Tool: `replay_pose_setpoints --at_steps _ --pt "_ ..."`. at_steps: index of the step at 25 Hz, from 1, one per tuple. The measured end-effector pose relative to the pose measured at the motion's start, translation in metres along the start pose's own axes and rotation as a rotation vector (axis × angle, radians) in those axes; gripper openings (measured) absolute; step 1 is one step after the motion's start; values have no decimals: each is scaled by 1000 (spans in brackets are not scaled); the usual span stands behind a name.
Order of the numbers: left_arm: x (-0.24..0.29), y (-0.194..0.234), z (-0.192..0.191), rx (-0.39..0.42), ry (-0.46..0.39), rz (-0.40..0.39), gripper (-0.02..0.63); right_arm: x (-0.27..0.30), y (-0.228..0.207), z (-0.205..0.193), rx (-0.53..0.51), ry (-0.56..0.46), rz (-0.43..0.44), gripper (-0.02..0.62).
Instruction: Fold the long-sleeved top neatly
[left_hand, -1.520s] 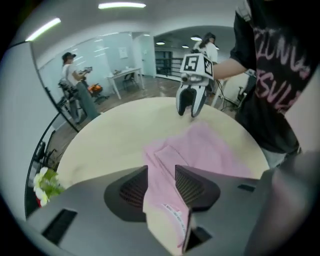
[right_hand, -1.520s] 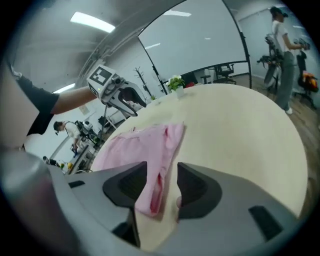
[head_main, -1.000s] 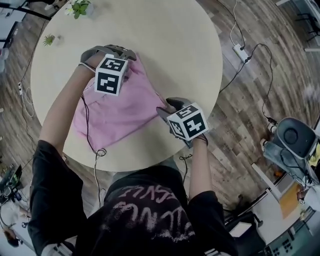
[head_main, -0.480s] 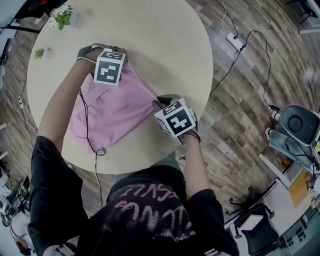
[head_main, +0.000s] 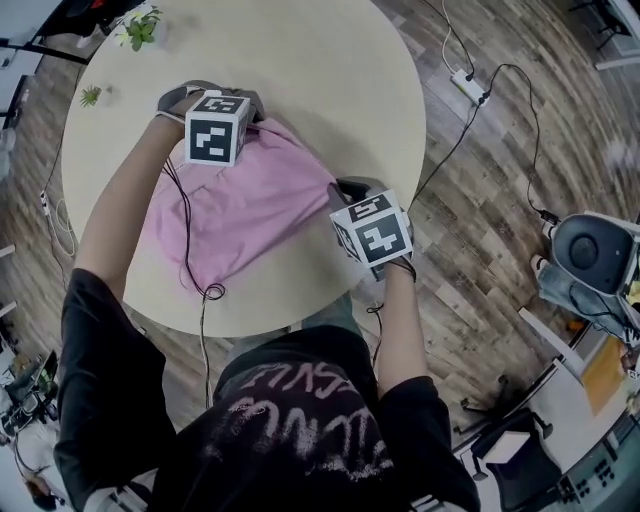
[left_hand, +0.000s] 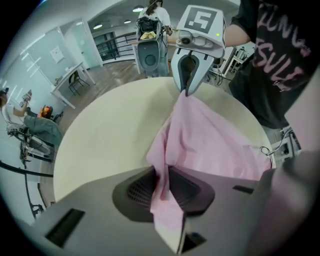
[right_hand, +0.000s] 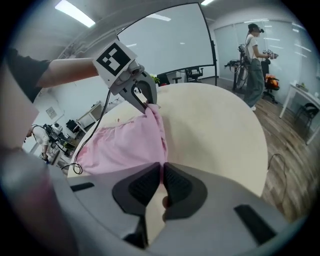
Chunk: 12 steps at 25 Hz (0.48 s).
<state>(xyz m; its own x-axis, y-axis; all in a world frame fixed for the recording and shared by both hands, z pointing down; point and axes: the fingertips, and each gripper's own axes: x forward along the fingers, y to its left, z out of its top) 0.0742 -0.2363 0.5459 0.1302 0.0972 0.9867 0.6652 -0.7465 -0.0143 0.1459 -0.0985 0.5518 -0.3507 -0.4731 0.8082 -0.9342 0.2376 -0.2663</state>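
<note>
A pink long-sleeved top (head_main: 240, 210) lies bunched on the round beige table (head_main: 330, 80). My left gripper (head_main: 228, 122) points straight down at the top's far edge. Its jaws have just been closing, and a fold of pink cloth (left_hand: 162, 175) is pinched between them. My right gripper (head_main: 352, 198) holds the top's right end near the table edge. Its jaws have also just been closing, and they pinch a thin edge of the cloth (right_hand: 161, 175). The fabric (right_hand: 125, 145) hangs taut between the two grippers, a little off the table at the far side.
Two small potted plants (head_main: 140, 28) (head_main: 91, 96) stand at the far left of the table. A black cable loop (head_main: 212, 292) lies near the table's front edge. On the wooden floor to the right lies a power strip (head_main: 470, 88). People stand in the background (right_hand: 252, 60).
Both grippers went from open over the top's far edge to shut on it. The right gripper moved right and the fabric is now stretched between them and slightly lifted.
</note>
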Motion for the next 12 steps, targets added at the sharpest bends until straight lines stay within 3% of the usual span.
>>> replay_pose_setpoints --at_steps 6,12 --pt "-43 0 12 17 -61 176 86 -42 15 21 -76 -83 -112 28" --pt "-89 -33 0 29 -93 331 86 -73 77 37 -160 -151 -183 26"
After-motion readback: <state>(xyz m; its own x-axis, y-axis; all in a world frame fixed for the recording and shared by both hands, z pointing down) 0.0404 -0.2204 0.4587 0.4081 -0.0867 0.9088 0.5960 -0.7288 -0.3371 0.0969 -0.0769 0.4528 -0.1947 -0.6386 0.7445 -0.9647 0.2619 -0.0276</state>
